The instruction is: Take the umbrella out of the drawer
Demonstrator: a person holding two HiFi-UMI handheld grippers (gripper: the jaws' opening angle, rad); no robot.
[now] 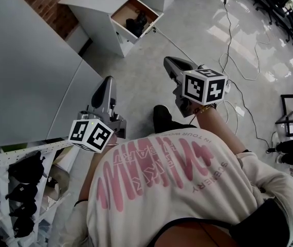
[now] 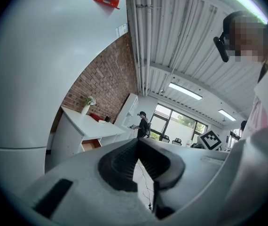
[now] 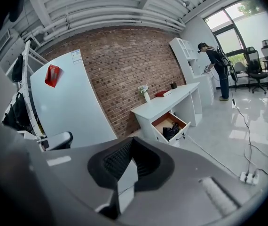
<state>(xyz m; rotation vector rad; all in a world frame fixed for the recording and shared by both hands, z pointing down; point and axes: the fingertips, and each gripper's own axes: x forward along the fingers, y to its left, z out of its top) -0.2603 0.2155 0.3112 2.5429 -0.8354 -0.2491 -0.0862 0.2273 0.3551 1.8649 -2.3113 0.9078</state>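
A white desk [image 1: 92,6] stands far ahead against the brick wall, its wooden drawer [image 1: 147,29] pulled open. A black folded umbrella [image 1: 136,22] lies inside the drawer. The right gripper view shows the same drawer [image 3: 164,122] and umbrella [image 3: 173,130]; the left gripper view shows only the drawer [image 2: 89,145], past the desk's side. Both grippers are held out in front of the person, well short of the desk. The left gripper [image 1: 108,81] is shut, its tips meeting with nothing between them [image 2: 137,143]. The right gripper [image 1: 168,60] is likewise shut and empty [image 3: 131,142].
A large white panel [image 1: 23,71] stands close on the left, with a rack of dark items [image 1: 23,189] below it. Cables [image 1: 234,40] and a power strip [image 3: 248,177] lie on the glossy floor. Another person [image 3: 217,65] stands by the far window near office chairs [image 3: 256,65].
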